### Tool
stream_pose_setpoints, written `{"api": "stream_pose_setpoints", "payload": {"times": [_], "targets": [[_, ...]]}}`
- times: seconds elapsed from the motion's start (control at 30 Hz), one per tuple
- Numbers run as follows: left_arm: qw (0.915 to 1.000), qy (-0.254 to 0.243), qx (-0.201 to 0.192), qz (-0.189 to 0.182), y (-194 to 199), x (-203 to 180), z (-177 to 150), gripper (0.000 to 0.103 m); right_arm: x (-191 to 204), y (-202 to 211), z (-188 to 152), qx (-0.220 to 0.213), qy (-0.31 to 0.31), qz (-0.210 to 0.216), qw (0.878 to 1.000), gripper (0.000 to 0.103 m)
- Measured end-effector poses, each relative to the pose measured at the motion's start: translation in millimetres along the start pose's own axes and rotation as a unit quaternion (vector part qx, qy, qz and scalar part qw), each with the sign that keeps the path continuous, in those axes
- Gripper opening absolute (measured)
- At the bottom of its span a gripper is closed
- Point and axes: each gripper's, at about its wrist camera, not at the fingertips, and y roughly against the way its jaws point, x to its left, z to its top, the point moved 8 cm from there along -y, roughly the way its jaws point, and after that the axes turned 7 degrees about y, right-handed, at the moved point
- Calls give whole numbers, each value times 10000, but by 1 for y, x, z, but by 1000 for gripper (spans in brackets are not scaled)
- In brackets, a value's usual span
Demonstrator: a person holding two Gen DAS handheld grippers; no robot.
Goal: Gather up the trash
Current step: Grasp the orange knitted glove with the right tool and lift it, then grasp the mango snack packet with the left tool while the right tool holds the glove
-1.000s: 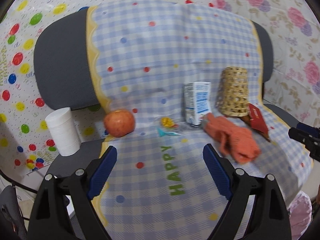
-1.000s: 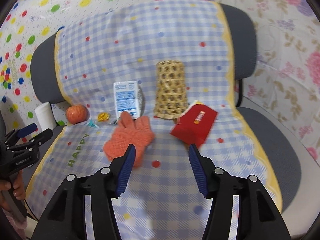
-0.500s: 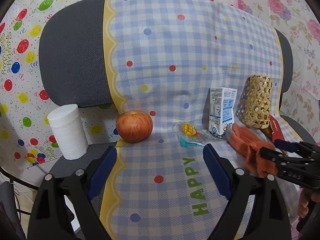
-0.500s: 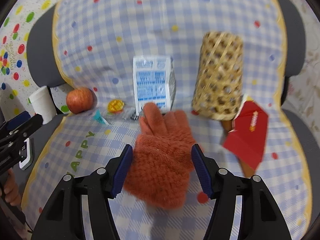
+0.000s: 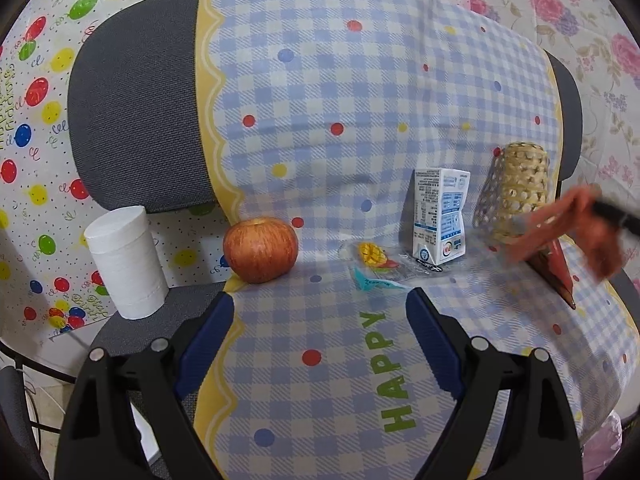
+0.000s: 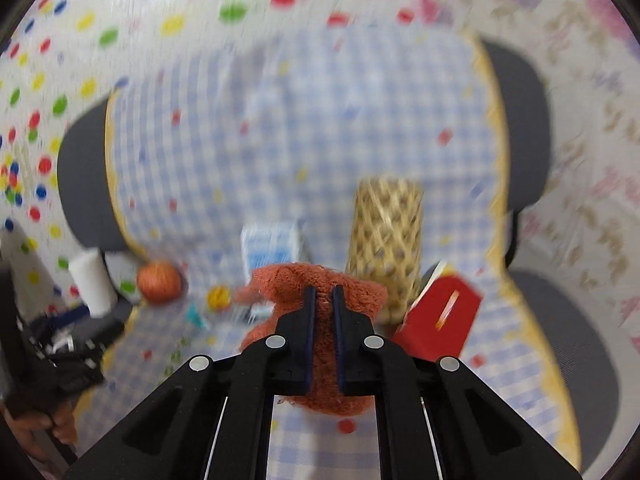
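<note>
My right gripper is closing its jaws on a fuzzy orange glove, and the pads squeeze its fabric. In the left wrist view the glove hangs blurred above the seat at the right. A blue-and-white milk carton stands mid-seat. A clear candy wrapper lies in front of it. A red paper packet leans by the woven basket. My left gripper is open and holds nothing, just short of the wrapper.
A red apple sits at the seat's left edge. A white paper roll stands left of it. A checked cloth covers the grey chair. A person's hand holds the left gripper.
The right gripper went from open around the glove to shut on it, and the glove has come up off the seat. The left gripper came a little closer to the seat, still open.
</note>
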Motion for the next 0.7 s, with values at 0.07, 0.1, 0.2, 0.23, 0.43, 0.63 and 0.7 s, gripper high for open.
{"api": "stream_pose_setpoints", "payload": {"times": [0.07, 0.1, 0.2, 0.23, 0.43, 0.63, 0.7], "targets": [[9999, -17, 84, -57, -7, -4, 0, 85, -8, 11, 8, -144, 27, -120, 9998, 9], [9999, -19, 131, -104, -11, -6, -1, 85, -10, 15, 9, -170, 47, -146, 9997, 9], [9993, -3, 318, -203, -29, -16, -2, 83, -11, 12, 5, -108, 110, -150, 9998, 9], [9990, 0, 378, -229, -34, -19, -2, 82, -11, 7, 1, -42, 132, -140, 9998, 9], [9975, -9, 662, -228, -80, -34, 6, 79, -7, -12, -16, 216, 36, 33, 9998, 9], [9923, 219, 1196, -238, -129, -34, 3, 79, -7, -28, -25, 350, 47, 112, 9993, 9], [9903, 312, 1307, -340, -137, -35, 5, 79, -8, -32, -26, 380, 38, 123, 9992, 9]]}}
